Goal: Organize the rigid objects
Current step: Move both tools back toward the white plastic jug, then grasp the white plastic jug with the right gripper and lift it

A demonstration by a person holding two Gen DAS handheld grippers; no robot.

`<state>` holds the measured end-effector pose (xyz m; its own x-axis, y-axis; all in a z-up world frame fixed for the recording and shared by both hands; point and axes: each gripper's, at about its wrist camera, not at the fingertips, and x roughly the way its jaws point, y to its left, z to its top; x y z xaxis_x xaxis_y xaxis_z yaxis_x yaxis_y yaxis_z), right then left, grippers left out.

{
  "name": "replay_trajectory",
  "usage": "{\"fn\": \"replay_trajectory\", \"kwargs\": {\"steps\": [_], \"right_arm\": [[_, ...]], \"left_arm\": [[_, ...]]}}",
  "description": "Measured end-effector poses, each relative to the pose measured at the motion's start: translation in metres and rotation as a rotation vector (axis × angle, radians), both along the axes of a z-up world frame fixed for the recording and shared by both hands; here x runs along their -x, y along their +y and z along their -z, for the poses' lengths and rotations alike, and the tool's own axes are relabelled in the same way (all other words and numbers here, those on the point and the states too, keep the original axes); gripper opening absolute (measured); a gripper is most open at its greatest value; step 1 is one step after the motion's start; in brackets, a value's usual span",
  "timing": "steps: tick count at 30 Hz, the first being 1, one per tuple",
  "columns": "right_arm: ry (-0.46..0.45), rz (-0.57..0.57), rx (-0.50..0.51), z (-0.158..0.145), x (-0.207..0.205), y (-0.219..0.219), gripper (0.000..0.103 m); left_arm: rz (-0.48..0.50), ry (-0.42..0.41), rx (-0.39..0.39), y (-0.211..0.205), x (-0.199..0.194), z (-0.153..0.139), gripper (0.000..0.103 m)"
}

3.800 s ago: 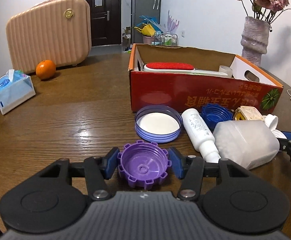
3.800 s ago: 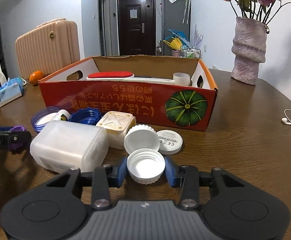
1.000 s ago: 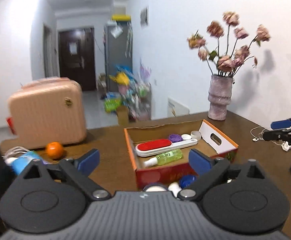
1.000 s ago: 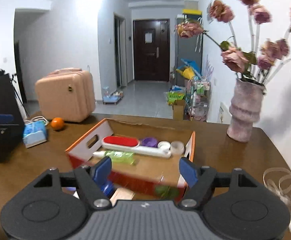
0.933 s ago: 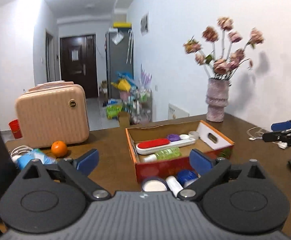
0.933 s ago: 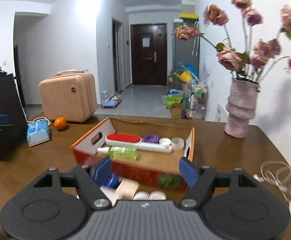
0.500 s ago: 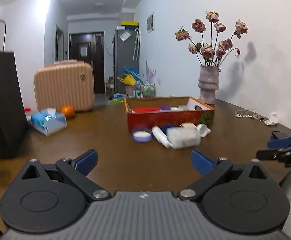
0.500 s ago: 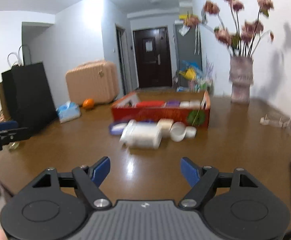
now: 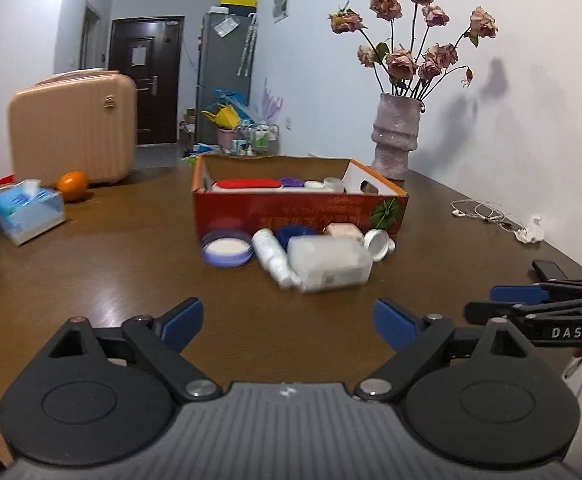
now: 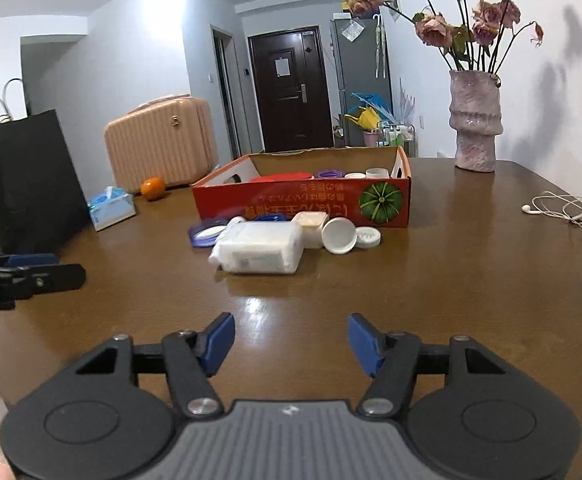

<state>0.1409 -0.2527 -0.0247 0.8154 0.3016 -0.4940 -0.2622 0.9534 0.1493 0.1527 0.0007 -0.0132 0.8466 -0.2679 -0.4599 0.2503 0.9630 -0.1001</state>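
A red cardboard box [image 9: 299, 208] [image 10: 303, 202] stands mid-table and holds a red-topped brush, a purple cap [image 9: 290, 181] and white caps. In front of it lie a translucent white container [image 9: 329, 264] [image 10: 261, 248], a white bottle [image 9: 273, 256], a purple-rimmed lid [image 9: 227, 247], a blue cap, a cream square lid [image 10: 311, 220] and white caps [image 10: 339, 235]. My left gripper [image 9: 289, 326] is open and empty, low over the table's near part. My right gripper [image 10: 291, 340] is open and empty, also well short of the pile; it shows at the right of the left wrist view [image 9: 539, 308].
A vase of dried roses [image 9: 395, 144] stands behind the box at the right. White earphones [image 9: 487, 212] and a dark phone [image 9: 549, 269] lie at the right. A tissue pack [image 9: 27, 210], an orange [image 9: 72, 186], a pink suitcase [image 9: 71, 128] and a black bag [image 10: 23, 184] are at the left.
Both grippers held caps at the pile, rose over the box, and now hang open and empty, drawn back low to the table's near side. A purple cap and white caps lie in the box.
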Motion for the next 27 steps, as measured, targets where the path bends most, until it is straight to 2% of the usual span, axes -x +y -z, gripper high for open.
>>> {"fn": "replay_trajectory", "kwargs": {"steps": [3,5,9,12,14,19,22,27], "right_arm": [[0.018,-0.016,-0.020,0.000,-0.032,0.002,0.049],[0.033,-0.024,-0.036,0.002,-0.057,0.004,0.044],[0.052,-0.050,-0.085,0.008,-0.102,0.011,0.039],[0.063,-0.062,-0.114,0.013,-0.134,0.015,0.034],[0.084,-0.070,-0.143,0.018,-0.150,0.017,0.029],[0.149,-0.067,-0.239,0.029,-0.174,0.015,0.029],[0.177,-0.071,-0.297,0.031,-0.178,0.009,0.023],[0.171,-0.058,-0.294,0.028,-0.164,0.002,0.020]], "left_arm": [[0.023,0.033,0.022,-0.012,-0.040,0.002,0.085],[0.035,0.080,0.052,-0.018,-0.068,0.005,0.074],[0.009,0.141,0.087,-0.029,-0.114,0.015,0.065],[0.024,0.190,0.128,-0.034,-0.139,0.022,0.056],[0.035,0.232,0.152,-0.036,-0.152,0.027,0.041],[0.049,0.282,0.192,-0.039,-0.168,0.035,0.037],[0.046,0.295,0.207,-0.041,-0.169,0.035,0.036],[0.062,0.297,0.198,-0.050,-0.147,0.025,0.031]]}}
